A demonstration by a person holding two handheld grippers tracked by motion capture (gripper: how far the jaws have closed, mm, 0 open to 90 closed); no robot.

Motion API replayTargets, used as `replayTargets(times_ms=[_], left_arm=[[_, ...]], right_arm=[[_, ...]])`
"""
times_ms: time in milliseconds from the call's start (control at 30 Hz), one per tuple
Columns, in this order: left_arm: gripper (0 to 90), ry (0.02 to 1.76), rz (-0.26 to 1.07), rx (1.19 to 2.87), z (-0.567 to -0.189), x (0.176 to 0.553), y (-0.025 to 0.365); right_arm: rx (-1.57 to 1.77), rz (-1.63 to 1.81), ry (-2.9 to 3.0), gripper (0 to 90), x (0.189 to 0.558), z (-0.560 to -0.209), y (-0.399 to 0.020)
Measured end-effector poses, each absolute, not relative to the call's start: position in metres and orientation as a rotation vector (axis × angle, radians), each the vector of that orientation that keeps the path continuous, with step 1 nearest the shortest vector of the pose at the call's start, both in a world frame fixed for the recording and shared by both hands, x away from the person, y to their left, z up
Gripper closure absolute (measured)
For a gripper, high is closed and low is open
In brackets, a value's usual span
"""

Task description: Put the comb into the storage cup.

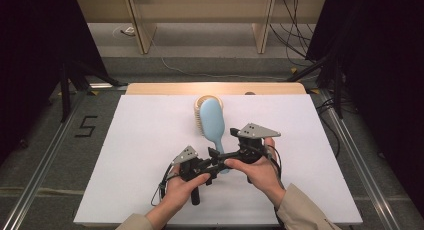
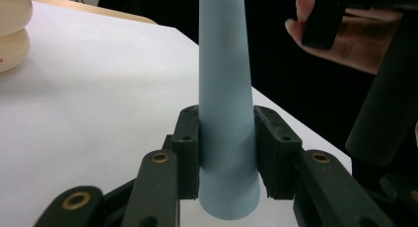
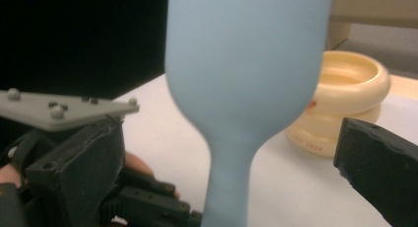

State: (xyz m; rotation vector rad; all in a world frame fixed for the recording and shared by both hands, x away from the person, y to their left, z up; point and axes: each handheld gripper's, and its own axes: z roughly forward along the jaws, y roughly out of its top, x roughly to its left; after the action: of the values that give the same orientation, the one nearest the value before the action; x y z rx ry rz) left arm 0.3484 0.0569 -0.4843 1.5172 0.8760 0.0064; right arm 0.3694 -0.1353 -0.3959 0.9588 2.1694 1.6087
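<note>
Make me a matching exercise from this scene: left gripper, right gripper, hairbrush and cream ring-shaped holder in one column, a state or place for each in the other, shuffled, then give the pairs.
Things:
1. left gripper
2. right gripper
3. hairbrush
4. cream ring-shaped holder

States or places:
A. stands on the white table beyond the brush head
B. light blue, handle pointing toward the person
C. jaws apart, pads off the brush
D. jaws shut on the brush handle

Pairs: 1-D, 2-C, 3-B, 4-A
</note>
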Motion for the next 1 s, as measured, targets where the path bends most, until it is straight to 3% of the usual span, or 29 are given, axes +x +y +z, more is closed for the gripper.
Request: replayTargets(times_ms=[1000], left_arm=[[64.7, 0.863, 0.004, 1.519, -0.484, 0.347, 0.056]], right_arm=[[0.934, 1.647, 2.153, 0.3, 0.413, -0.340, -0.112]])
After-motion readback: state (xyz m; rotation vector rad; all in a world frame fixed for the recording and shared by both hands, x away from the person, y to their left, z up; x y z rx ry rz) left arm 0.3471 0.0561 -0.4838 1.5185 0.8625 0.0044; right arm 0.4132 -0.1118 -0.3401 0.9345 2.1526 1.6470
